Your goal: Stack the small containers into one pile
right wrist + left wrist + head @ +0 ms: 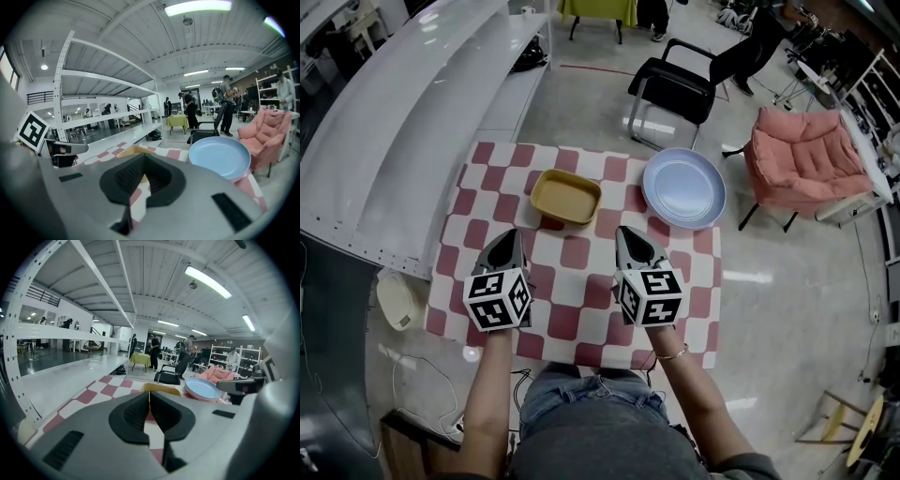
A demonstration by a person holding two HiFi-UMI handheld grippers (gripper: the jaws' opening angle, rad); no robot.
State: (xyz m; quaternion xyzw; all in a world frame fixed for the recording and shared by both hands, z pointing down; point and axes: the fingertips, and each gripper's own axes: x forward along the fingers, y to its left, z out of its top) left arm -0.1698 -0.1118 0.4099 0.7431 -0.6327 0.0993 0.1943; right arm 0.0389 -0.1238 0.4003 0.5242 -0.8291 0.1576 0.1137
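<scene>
A yellow square container (pixel 565 197) stands on the red-and-white checked table (pixel 581 309), toward the far side; whether it is one container or a nested pile I cannot tell. It also shows beyond the jaws as the yellow container (pixel 161 388) and the yellow container (pixel 133 150). My left gripper (pixel 511 234) hovers near the container's left corner, jaws together and empty, as the left gripper (pixel 149 394) confirms. My right gripper (pixel 625 231) hangs to the container's right, below the plate, and the right gripper (pixel 143 158) looks shut on nothing.
A pale blue plate (pixel 683 187) lies at the table's far right corner. A white shelf unit (pixel 394 122) runs along the left. A black chair (pixel 673 89) and a pink armchair (pixel 806 159) stand beyond the table. A white object (pixel 398 300) sits on the floor at left.
</scene>
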